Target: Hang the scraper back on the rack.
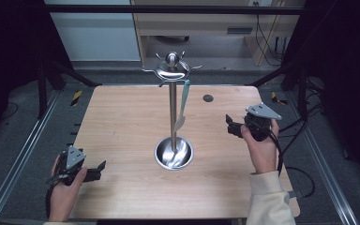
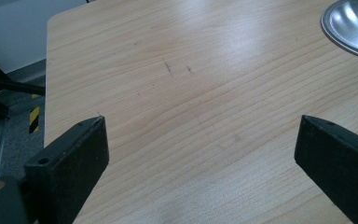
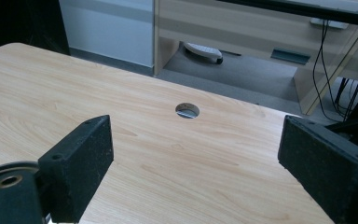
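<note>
That teal-handled spoon (image 1: 183, 104) hanging off the shiny steel rack (image 1: 173, 110) looks light, slippery; pinch the handle. Left gripper (image 1: 99, 169) and right gripper (image 1: 230, 125) both spread, empty.

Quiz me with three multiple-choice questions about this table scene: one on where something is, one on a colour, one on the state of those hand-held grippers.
1. Where does the spoon hang?
A. From a hook at the top of the metal stand
B. From the table's edge
C. From the right gripper

2. What colour is the spoon's handle?
A. Red
B. Pale teal
C. Black

3. How do the jaws of the left gripper and the right gripper stand?
A. Both shut on the spoon
B. One open, one shut
C. Both open, holding nothing

Answers: 1 A, the high view shows it dangling beside the pole, above the round base. 2 B, the handle looks pale teal against the wooden table. 3 C, each gripper view shows bare wood between wide-apart jaws.
</note>
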{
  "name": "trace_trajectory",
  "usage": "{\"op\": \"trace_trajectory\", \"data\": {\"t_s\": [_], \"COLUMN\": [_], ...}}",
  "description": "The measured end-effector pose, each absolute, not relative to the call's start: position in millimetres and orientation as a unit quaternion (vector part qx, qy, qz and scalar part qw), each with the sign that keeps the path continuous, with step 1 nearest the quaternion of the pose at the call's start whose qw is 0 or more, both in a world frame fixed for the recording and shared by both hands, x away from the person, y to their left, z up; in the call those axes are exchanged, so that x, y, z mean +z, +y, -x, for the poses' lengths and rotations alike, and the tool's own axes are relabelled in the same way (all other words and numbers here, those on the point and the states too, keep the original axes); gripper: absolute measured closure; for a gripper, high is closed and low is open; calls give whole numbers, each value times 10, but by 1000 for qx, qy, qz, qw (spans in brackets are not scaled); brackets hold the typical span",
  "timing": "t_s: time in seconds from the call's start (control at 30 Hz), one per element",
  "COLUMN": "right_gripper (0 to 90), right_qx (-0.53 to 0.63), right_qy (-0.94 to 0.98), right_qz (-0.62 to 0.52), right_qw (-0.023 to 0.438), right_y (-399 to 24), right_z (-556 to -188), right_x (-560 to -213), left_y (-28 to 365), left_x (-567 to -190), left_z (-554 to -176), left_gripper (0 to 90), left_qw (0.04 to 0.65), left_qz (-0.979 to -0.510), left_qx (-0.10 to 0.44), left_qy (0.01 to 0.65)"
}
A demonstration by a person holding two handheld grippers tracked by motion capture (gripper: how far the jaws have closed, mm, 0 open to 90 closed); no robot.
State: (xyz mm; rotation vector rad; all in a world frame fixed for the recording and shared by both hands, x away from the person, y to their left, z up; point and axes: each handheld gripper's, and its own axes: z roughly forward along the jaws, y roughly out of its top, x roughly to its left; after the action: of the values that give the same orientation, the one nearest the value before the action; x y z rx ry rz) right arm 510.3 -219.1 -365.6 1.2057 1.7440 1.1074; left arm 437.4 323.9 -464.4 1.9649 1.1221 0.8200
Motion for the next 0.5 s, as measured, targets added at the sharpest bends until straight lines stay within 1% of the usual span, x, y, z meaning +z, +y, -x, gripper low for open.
{"op": "trace_trajectory", "data": {"t_s": [0.27,0.5], "right_gripper": [106,106], "right_qx": [408,402], "right_qy": [689,692], "right_qz": [-472,-478], "right_qw": [368,361], "right_y": [-2176,-2174], "right_z": [-5147,-5167], "right_x": [-3794,-3905], "left_y": [3242,3240], "left_x": [-4644,-4643], "left_z": [-4376,-4375], "left_gripper": [27,26], "left_qw": [359,359], "left_qz": [-762,-762], "left_qx": [318,318], "left_qy": [435,436]}}
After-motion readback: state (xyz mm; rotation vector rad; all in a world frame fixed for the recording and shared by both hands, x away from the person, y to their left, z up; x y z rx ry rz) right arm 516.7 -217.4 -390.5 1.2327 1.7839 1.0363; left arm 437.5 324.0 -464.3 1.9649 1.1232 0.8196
